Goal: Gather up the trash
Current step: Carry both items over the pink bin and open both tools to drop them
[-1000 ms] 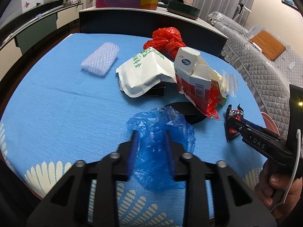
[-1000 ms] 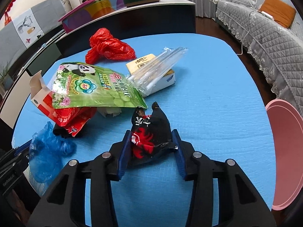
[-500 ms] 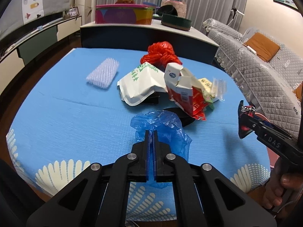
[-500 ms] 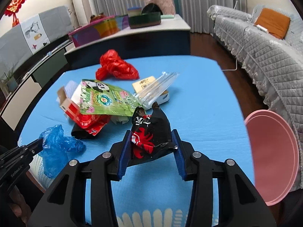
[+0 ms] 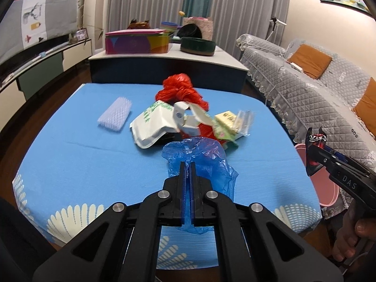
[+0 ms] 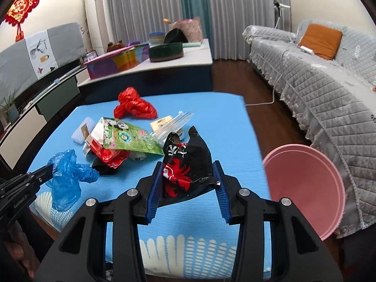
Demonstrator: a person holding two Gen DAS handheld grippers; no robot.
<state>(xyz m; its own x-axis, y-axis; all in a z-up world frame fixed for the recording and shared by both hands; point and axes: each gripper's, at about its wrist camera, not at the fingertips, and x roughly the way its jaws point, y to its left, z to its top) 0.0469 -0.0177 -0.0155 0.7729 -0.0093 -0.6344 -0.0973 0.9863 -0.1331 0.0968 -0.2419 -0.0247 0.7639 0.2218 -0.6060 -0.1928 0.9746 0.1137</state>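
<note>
Both grippers (clamped on blue bag [image 5: 199, 157] and black wrapper [image 6: 188, 166]) have lifted off the table [image 5: 82, 155].

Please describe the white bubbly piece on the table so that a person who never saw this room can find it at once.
Look at the table with the blue cloth in the middle of the room. Most trash lies in one pile around the red plastic bag; the white foam netting sleeve lies alone, to the left of that pile in the left wrist view. It is the only pale, bumpy, flat rectangle there.

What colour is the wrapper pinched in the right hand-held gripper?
The wrapper is black with red and white print, clearest in the right wrist view.
</note>
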